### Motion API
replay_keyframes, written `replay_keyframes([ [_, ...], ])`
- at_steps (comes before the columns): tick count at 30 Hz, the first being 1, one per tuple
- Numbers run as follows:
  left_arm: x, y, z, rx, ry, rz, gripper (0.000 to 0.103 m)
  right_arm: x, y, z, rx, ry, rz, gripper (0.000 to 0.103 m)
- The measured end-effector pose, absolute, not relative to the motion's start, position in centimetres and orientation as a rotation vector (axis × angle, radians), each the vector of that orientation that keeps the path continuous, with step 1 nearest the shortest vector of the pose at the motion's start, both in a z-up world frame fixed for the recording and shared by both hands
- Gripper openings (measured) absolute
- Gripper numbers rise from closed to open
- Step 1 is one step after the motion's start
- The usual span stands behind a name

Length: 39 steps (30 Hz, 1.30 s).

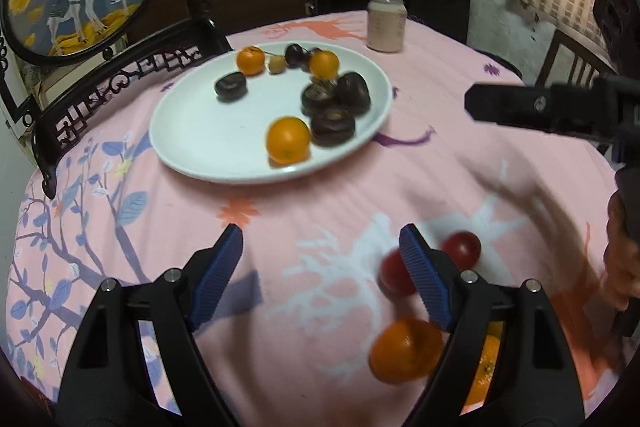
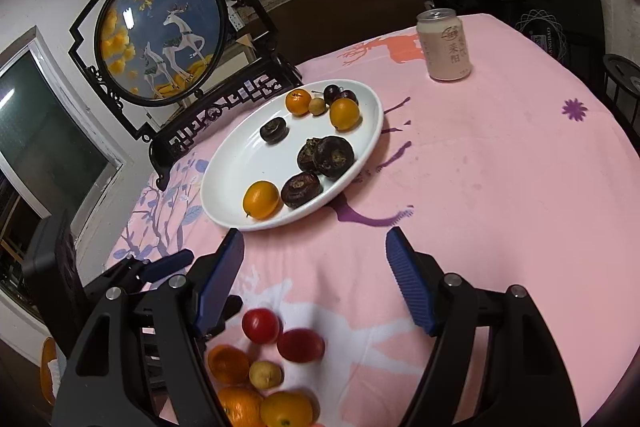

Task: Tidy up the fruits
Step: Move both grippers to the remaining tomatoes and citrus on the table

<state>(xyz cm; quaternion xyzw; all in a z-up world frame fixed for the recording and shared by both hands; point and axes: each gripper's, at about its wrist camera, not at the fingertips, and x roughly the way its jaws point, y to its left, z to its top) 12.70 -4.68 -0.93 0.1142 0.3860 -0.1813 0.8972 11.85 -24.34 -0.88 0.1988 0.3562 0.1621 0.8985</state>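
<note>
Your surface (image 2: 500,167) wears a pink printed cloth, and the round deer screen (image 2: 160,35) stands at its far left edge. The white plate (image 2: 236,183) beside it holds 3 oranges, 4 dark wrinkled fruits, 2 cherries and a small tan fruit. Your left gripper (image 1: 320,259) and right gripper (image 2: 316,263) both have jaws apart, gripping nothing. Loose oranges (image 2: 286,409) and 2 red fruits (image 2: 260,325) lie near you on the cloth.
</note>
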Motion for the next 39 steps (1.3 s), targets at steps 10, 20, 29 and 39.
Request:
replay_keyframes([
  [10,12.1,-5.3,-1.2,0.211,0.811,-0.445,0.085,11.1,-25.0,-1.3,0.419,0.751,0.323,0.074],
  [20,13.3,-2.0,-0.8,0.194,0.798,-0.277,0.094,11.1,-25.3,-1.4,0.43,0.75,0.315,0.074],
  [29,11.9,0.1,0.2,0.076,0.78,-0.296,0.093,10.8,-24.3,-1.1,0.397,0.748,0.338,0.074],
  [39,10.9,-4.0,-1.6,0.178,0.839,-0.42,0.074,10.8,-24.7,-1.1,0.406,0.738,0.323,0.074],
])
